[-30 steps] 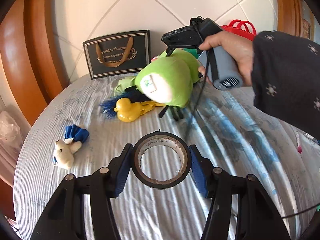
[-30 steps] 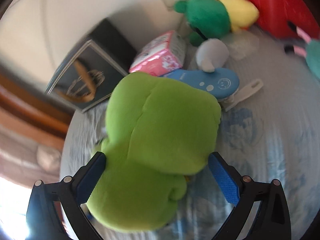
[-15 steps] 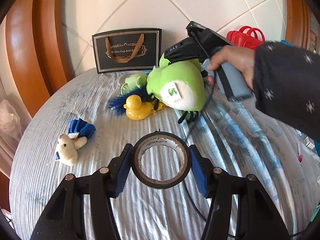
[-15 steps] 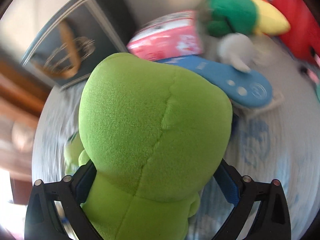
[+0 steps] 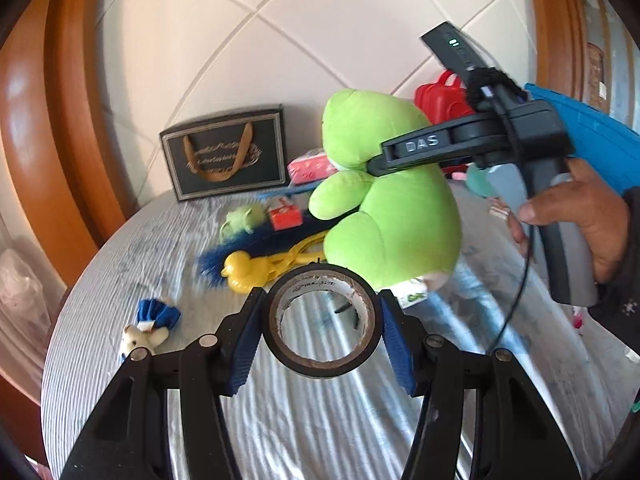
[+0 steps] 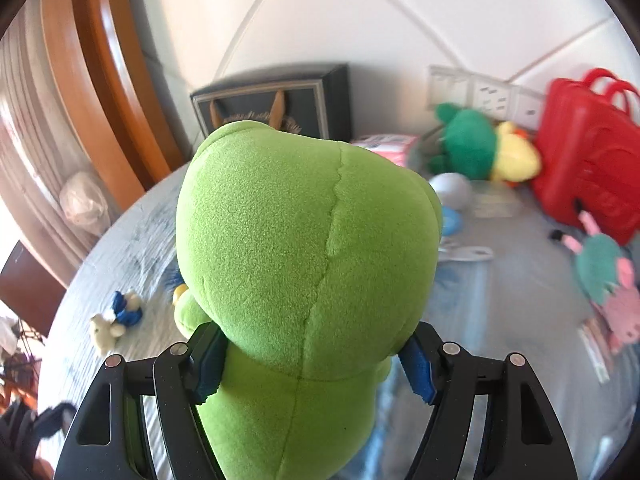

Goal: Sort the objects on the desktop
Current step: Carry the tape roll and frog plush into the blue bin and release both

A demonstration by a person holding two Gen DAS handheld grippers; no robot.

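Between the right gripper's just-closing fingers sits the green plush

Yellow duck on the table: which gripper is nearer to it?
Left. The left gripper, shut on the tape roll, hovers just in front of the duck. The right gripper holds the green plush lifted above and behind the duck.

2 grippers; 1 tape roll; 1 green plush

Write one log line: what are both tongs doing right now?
left tongs: shut on tape roll | right tongs: jaws just closing, shut on green plush, lifted off table
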